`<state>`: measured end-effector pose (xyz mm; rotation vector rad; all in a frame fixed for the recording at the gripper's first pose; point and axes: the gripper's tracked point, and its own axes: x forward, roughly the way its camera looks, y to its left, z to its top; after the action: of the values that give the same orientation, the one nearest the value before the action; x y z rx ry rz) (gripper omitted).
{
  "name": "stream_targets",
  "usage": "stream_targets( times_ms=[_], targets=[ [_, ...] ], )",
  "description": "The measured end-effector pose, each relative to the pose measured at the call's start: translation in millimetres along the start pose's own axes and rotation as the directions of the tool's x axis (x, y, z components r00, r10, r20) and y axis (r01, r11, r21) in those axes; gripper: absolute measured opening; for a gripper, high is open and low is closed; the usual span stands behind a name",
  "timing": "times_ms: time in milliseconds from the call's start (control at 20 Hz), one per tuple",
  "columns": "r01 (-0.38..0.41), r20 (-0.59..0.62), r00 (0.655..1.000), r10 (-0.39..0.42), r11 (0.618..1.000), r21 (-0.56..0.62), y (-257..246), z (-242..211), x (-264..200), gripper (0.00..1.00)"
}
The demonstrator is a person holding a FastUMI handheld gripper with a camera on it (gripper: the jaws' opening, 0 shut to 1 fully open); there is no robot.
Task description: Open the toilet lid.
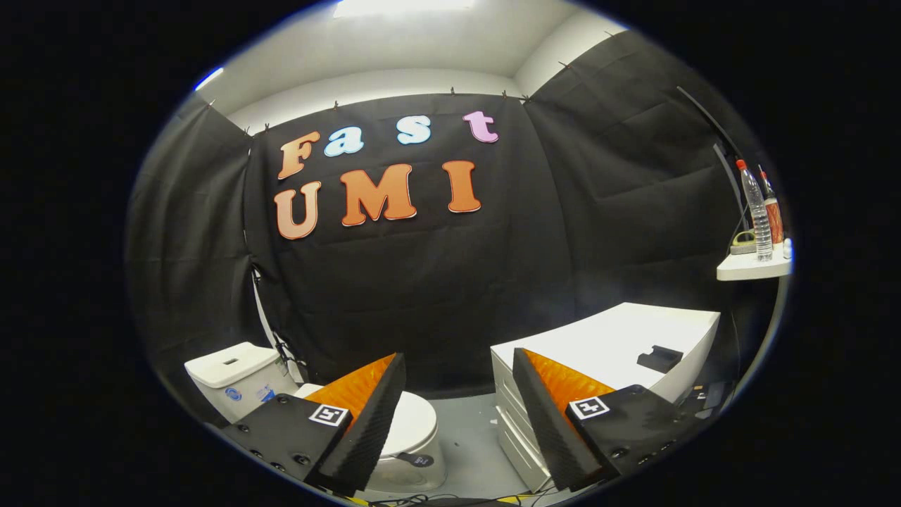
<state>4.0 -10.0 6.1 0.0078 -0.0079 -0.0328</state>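
— So where is the gripper [459,394] right now?
— Up in the air with its fingers spread wide and nothing between them; grey floor [468,436] shows through the gap.
— And the white ceramic toilet [415,440]?
— Low down, beyond the left finger [373,415], which covers part of it. Its white oval lid [414,422] lies flat, closed over the bowl. The white box-shaped cistern [232,377] stands behind it against the black cloth wall [436,282].
— What is on the other side?
— A white drawer cabinet [605,345] beyond the right finger [545,415], with a small black object [659,358] lying on its top. Higher up, a small white shelf [750,267] carries a clear plastic bottle with a red cap [757,211] and a second bottle [772,211] just beside it.
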Motion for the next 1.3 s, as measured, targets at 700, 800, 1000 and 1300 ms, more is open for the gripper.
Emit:
stream_targets(
  times_ms=[700,800,1000,1300],
  targets=[
    [0.039,-0.009,0.999,-0.038,0.988,0.149,63.8,-39.4,91.0,0.98],
    [0.021,-0.06,0.998,-0.013,0.991,0.135,68.6,-75.4,98.1,0.98],
    [-0.013,-0.177,0.984,0.036,0.992,0.125,62.8,-155.3,101.0,0.98],
    [0.055,-0.489,0.869,0.077,0.967,0.25,40.7,-295.1,85.6,0.98]
  ],
)
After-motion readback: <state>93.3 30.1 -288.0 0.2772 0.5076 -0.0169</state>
